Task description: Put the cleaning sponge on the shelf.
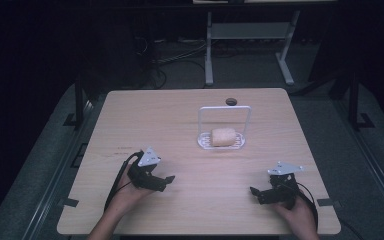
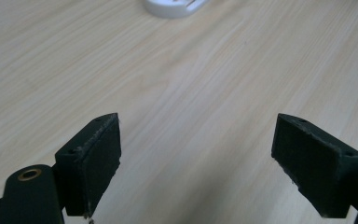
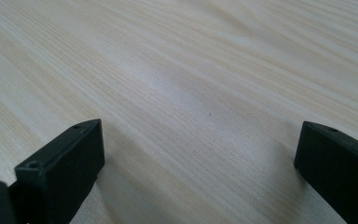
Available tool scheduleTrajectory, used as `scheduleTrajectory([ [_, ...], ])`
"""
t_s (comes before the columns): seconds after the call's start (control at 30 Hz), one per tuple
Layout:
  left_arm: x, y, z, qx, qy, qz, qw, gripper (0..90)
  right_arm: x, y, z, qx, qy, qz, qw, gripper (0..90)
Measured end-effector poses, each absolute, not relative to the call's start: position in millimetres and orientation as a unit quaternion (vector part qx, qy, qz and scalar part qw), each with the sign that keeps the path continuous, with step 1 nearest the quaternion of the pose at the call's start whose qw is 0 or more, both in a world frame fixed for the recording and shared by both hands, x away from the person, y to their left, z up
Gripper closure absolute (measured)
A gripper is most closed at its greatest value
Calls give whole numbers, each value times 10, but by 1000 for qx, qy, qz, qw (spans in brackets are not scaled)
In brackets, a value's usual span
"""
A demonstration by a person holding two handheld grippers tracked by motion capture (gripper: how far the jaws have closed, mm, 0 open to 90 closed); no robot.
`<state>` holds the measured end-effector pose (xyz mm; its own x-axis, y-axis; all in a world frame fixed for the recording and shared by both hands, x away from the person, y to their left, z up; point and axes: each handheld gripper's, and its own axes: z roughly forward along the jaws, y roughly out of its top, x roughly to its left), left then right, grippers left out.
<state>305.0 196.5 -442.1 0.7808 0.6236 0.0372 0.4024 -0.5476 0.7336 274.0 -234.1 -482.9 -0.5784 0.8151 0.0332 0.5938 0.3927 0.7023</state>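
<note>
A pale, loaf-shaped lump (image 1: 223, 137) that looks like bread lies on a small white rack (image 1: 204, 141) in the middle of the high view, a little toward the top; the rack has a tall wire hoop (image 1: 225, 107) that stands up behind the lump; the lump lies flat, and its long side runs from left to right across the picture.

The left tongs (image 1: 170, 179) rest low on the desk (image 1: 170, 112) at the lower left of the high view, held in a hand (image 1: 126, 192); the two black jaws stand wide apart, with nothing between them but bare wood; in the left gripper view the white edge of the rack (image 2: 175, 8) peeks in at the top of the frame, a bit left of the middle, so these tongs point almost at it.

The right tongs (image 1: 254, 191) rest at the lower right of the high view, held in the other hand (image 1: 300, 217); these jaws stand wide apart too, and hold nothing; the right gripper view looks over bare wood grain past them.

The lump lies up and to the right of the left tongs, and up and to the left of the right tongs; both are well apart from it; neither looks much nearer, but the left tongs already face it, so I think the left hand is the better one to reach out; the jaws would need to close across the short way of the lump, and stay in front of the hoop.
</note>
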Motion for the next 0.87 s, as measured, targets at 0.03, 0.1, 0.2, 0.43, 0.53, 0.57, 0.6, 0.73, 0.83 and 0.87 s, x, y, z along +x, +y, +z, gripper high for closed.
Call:
scheduleTrajectory([
  [0.03, 3032, 1996, -4428, 868, 296, 150, 369, 152, 2740, -2341, -4829, 430, 819, 344, 161, 13],
  [0.1, 2986, 2070, -4454, 868, 301, 152, 366, 152, 2740, -2340, -4829, 430, 819, 344, 161, 13],
  [0.2, 2922, 2193, -4490, 866, 307, 151, 363, 152, 2740, -2340, -4828, 431, 819, 344, 161, 13],
  [0.43, 2790, 2407, -4573, 864, 325, 153, 354, 152, 2739, -2338, -4828, 431, 818, 344, 161, 13],
  [0.53, 2760, 2469, -4617, 865, 330, 154, 345, 151, 2739, -2338, -4828, 431, 818, 344, 161, 13],
  [0.57, 2757, 2482, -4629, 866, 328, 156, 343, 151, 2739, -2338, -4828, 431, 818, 344, 161, 13],
  [0.6, 2750, 2492, -4643, 867, 329, 157, 340, 151, 2739, -2338, -4828, 431, 818, 344, 161, 13],
  [0.73, 2737, 2495, -4672, 871, 328, 159, 331, 151, 2739, -2338, -4829, 431, 818, 344, 161, 13],
  [0.83, 2745, 2513, -4682, 871, 330, 154, 330, 145, 2739, -2338, -4828, 431, 818, 344, 161, 13],
  [0.87, 2746, 2523, -4682, 871, 330, 154, 330, 144, 2739, -2338, -4829, 431, 818, 344, 161, 13],
])
